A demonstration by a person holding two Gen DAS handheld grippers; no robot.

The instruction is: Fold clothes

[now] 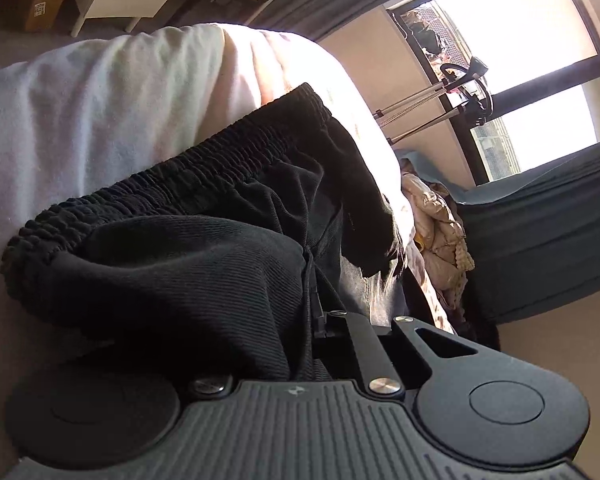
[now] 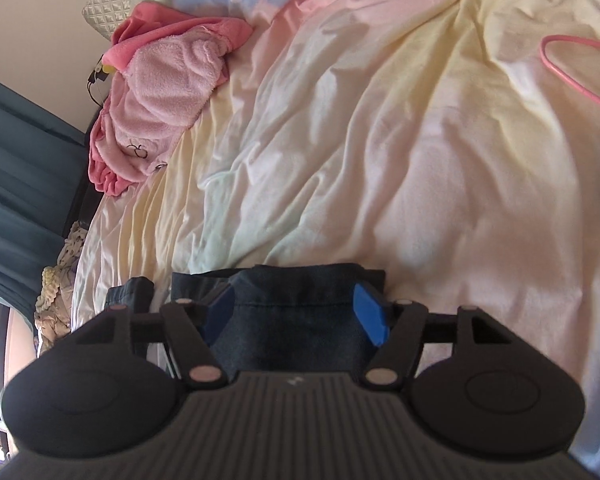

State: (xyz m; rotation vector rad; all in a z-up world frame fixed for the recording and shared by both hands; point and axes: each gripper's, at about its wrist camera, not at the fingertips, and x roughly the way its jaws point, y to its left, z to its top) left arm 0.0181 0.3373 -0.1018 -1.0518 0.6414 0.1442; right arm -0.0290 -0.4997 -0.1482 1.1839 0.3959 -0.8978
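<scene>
Ribbed black shorts (image 1: 204,240) with gathered elastic waistband are draped over left claw (image 1: 328,332), grip not discernible; right claw (image 2: 296,312) spread around dark hem on rumpled pastel bed (image 2: 380,140).

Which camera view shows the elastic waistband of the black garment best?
The left wrist view: the gathered waistband runs in full across the bed sheet. The right wrist view shows only a dark hemmed edge, no waistband.

I am in a home bedroom: a bed (image 2: 380,140) with rumpled pastel sheets, a pink fleece garment (image 2: 160,92), teal curtains (image 1: 540,232), a sunlit window (image 1: 540,40).
</scene>
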